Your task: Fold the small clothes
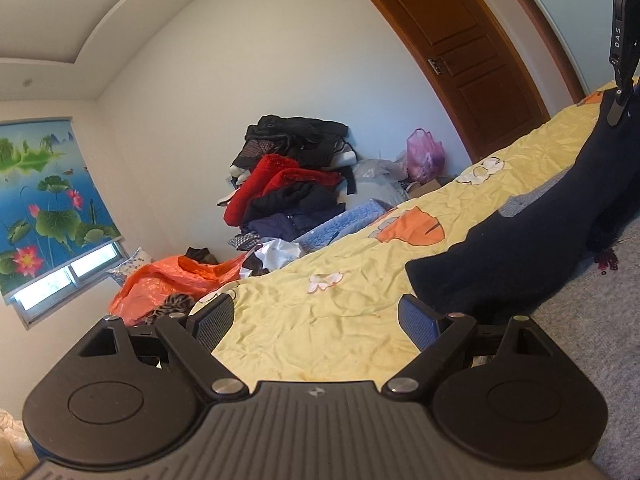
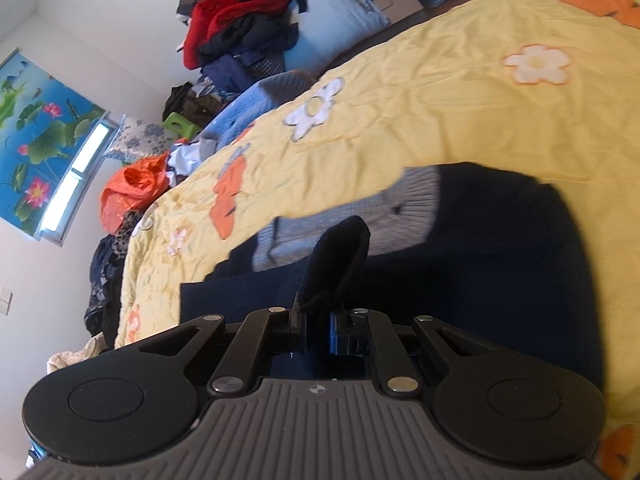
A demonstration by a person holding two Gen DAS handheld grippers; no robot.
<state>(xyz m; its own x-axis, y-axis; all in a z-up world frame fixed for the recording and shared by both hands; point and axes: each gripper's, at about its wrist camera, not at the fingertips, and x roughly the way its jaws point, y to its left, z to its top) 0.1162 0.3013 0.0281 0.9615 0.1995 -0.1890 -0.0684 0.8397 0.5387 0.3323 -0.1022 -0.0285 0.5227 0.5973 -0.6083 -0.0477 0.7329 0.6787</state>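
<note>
Left gripper [image 1: 316, 320]: jaws spread wide, nothing between them, held low over the bed and tilted, aimed along its length.
Left gripper pads [image 1: 416, 322]: blue and ribbed, both bare.
Right gripper [image 2: 318, 330]: jaws drawn close together, pinching a fold of dark navy cloth that bulges up past the fingertips.
Right gripper, seen from the left wrist view [image 1: 618, 100]: raised high at the bed's far side, fingers pointing down, the cloth hanging from them.
</note>
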